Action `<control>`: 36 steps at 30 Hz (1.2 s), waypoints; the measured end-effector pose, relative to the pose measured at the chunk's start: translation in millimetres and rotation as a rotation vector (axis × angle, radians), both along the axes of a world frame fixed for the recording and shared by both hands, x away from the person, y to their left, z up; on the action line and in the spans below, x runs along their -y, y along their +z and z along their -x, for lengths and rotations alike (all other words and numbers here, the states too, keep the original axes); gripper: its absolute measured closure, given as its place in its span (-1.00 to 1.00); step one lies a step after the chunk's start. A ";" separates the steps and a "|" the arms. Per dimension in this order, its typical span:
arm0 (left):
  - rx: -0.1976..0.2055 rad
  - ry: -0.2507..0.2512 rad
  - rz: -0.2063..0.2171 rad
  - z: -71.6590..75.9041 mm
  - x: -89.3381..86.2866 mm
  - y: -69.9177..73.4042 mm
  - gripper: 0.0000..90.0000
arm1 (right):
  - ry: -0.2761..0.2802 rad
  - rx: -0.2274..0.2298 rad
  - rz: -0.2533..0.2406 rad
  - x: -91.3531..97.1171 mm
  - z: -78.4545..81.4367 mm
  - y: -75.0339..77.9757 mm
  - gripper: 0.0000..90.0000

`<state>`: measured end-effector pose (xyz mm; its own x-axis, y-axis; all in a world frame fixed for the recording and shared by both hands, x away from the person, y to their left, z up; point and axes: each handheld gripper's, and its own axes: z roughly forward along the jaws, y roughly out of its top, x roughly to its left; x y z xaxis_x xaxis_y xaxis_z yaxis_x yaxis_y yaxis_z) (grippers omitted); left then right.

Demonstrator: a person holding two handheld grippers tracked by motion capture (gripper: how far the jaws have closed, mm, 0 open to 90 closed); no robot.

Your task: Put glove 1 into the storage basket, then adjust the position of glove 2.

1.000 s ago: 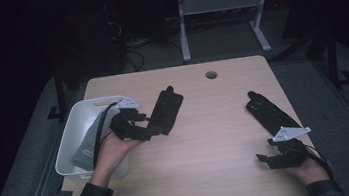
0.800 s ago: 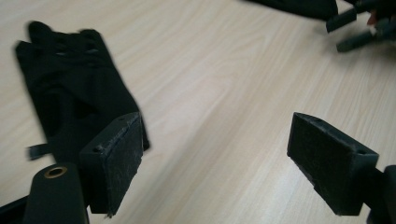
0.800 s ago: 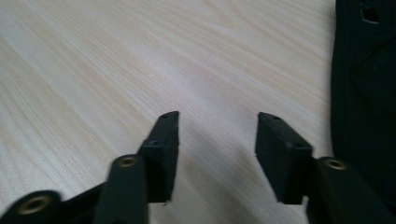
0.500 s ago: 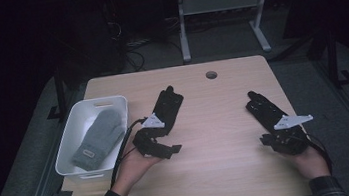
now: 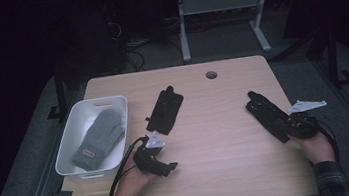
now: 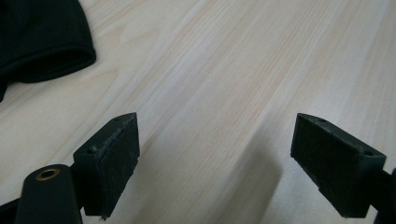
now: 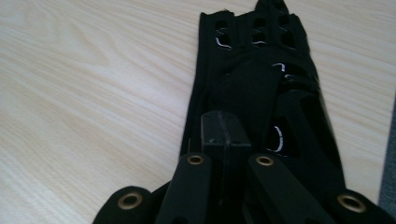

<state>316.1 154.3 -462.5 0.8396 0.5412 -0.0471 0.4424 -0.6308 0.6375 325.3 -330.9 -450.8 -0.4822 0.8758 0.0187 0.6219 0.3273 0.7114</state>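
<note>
Right tool (image 7: 223, 135) | jaws just closed on black glove (image 7: 261, 79); flat, perforated; left tool (image 6: 229, 158) wide

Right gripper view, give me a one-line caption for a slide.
Right gripper shut on the cuff of a black glove lying flat on the wooden table.

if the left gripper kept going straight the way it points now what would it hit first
Probably the bare wooden table: the open left gripper looks down at it, and the black glove lies off to one side.

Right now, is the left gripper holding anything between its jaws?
No, the left gripper stands open over bare table.
</note>
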 end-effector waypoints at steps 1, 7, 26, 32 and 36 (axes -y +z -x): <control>0.000 0.006 -0.002 -0.8 -0.3 -1.6 -0.67 | 0.000 -0.002 0.008 0.9 -0.5 -0.5 1.00; 0.050 0.001 -0.012 2.0 -0.4 -6.9 -0.71 | -0.018 -0.028 0.035 2.9 -1.4 -4.4 1.00; 0.100 -0.017 0.070 3.2 -7.0 -15.0 -0.72 | 0.056 -0.084 0.034 -16.0 1.3 -8.7 1.00; 0.102 -0.017 0.069 3.0 -6.7 -15.1 -0.72 | 0.140 -0.086 0.047 -39.2 3.3 -7.9 1.00; 0.103 -0.017 0.068 2.8 -6.4 -15.0 -0.72 | 0.188 -0.093 0.047 -52.4 5.3 -7.2 1.00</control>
<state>313.2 160.7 -477.5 0.8509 0.5252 0.0034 0.3621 -0.5913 0.7206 320.0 -278.5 -458.0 -0.6351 0.7718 0.0318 0.6091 0.4750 0.6351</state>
